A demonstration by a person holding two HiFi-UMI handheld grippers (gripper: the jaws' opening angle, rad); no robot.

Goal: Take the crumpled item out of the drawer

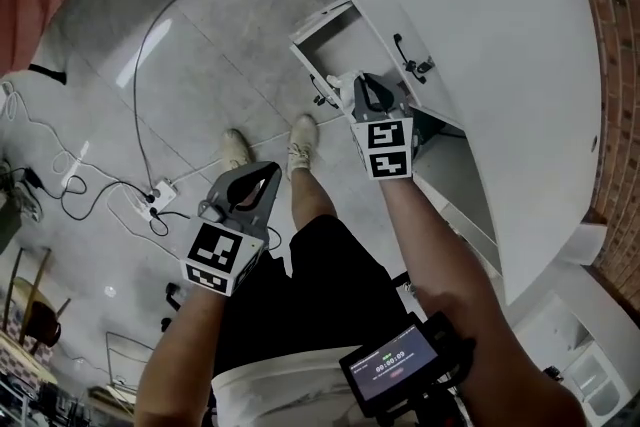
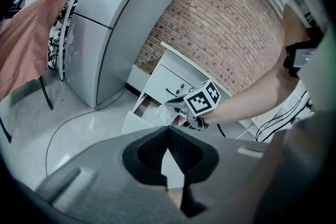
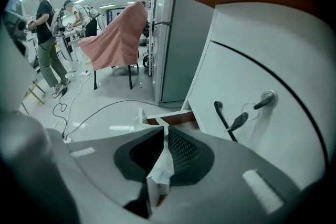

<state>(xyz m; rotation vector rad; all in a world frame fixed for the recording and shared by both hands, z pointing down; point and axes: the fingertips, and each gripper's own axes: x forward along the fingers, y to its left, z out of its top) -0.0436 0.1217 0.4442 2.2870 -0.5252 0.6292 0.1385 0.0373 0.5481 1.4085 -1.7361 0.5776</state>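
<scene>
In the right gripper view, my right gripper is shut on a crumpled white item, pinched between its dark pads. Beyond the jaws lies the open white drawer, low in the cabinet. In the head view the right gripper hovers just above that drawer. The left gripper view shows the item sticking out from the right gripper's tips over the drawer. My left gripper is shut with nothing between its jaws. In the head view it hangs to the left, over the floor.
A white cabinet with a black handle and keys fills the right side. A power strip and cables lie on the tiled floor. A grey fridge, a pink cloth on a chair and people are farther off.
</scene>
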